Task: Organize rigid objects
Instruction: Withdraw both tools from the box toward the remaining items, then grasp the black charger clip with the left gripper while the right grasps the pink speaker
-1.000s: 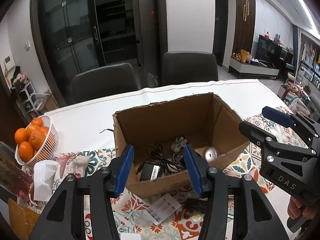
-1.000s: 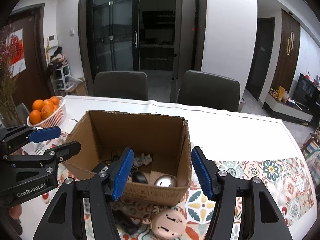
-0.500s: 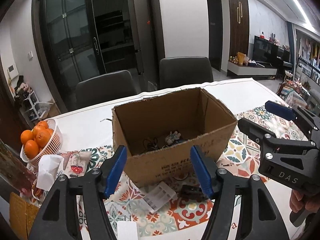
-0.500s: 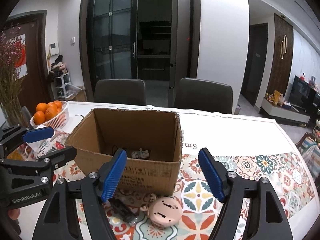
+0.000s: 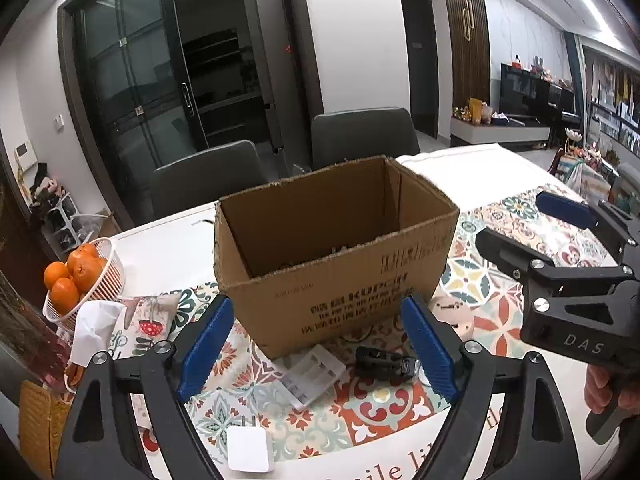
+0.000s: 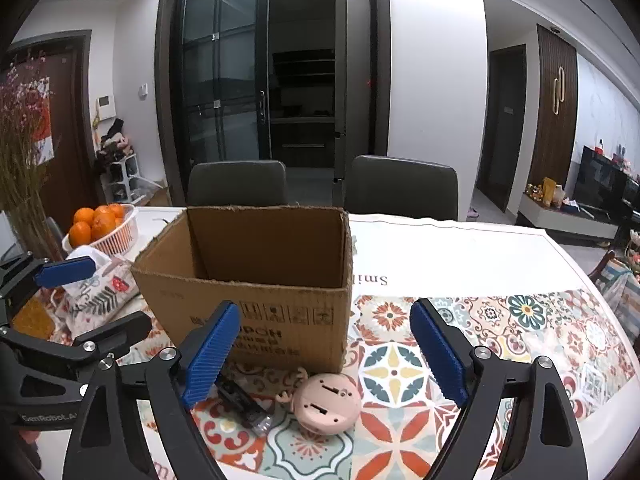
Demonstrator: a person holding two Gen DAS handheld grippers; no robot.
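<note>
An open cardboard box (image 5: 340, 280) stands on the patterned tablecloth; it also shows in the right wrist view (image 6: 256, 304). Its contents are hidden by the near wall. In front of it lie a clear plastic battery case (image 5: 314, 374), a black gadget (image 5: 384, 362) (image 6: 244, 398), a pink round device (image 6: 326, 402) (image 5: 452, 314) and a white charger block (image 5: 248, 448). My left gripper (image 5: 318, 346) is open and empty, low before the box. My right gripper (image 6: 324, 356) is open and empty above the pink device.
A white basket of oranges (image 5: 76, 280) (image 6: 104, 228) sits at the left, with a tissue pack (image 5: 96, 328) and a printed pouch (image 6: 100, 296) beside it. Two dark chairs (image 6: 236, 184) stand behind the table. Dried flowers (image 6: 20, 152) rise at far left.
Both grippers have pulled back and dropped lower, from looking down into the box to facing its front wall. The items on the cloth have come into view. Both stay open.
</note>
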